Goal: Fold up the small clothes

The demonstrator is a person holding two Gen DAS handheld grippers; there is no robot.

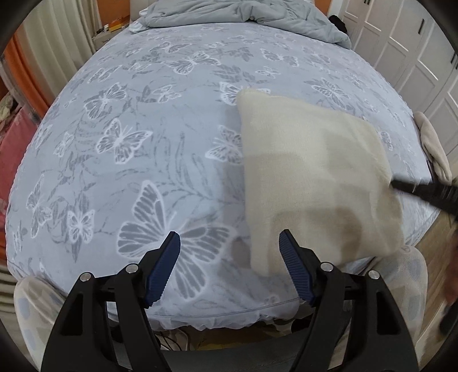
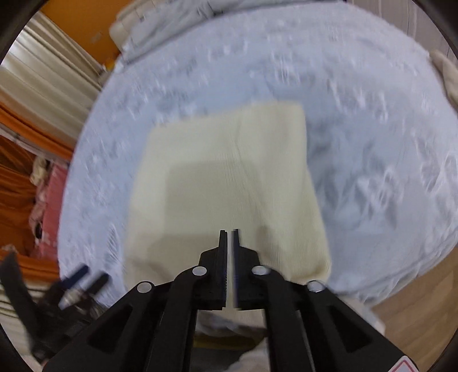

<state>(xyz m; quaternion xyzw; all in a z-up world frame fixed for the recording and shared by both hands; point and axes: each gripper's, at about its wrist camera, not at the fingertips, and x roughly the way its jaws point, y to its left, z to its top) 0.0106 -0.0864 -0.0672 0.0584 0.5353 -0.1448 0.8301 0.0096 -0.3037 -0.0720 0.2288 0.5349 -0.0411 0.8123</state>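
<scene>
I am seeing two tools. My left tool (image 1: 229, 243) is hanging wide open over the near edge of the bed (image 1: 128, 177), its two blue-padded fingers (image 1: 163, 269) spread apart and touching nothing. My right tool (image 2: 229, 237) is pressing its two black fingers nearly together, with only a thin slit between them, and the near edge of the cream cloth (image 2: 229, 177) is running into that slit, so I am reading it as pinching the cloth; the exact contact is hard to make out because the whole right wrist view is smeared with motion.

I am counting one cream cloth in play. In the left wrist view it (image 1: 315, 177) is hanging as a rough square just right of my left tool, above the butterfly-printed sheet and casting a shadow on it, with the right tool's black tip (image 1: 423, 191) meeting its right edge; that tool is cut off by the frame.

Farther right, one beige garment (image 1: 432, 146) is lying at the bed's edge, partly cropped. At the far end, one crumpled grey duvet (image 1: 243, 14) is lying across the bed, its top cut off.
</scene>
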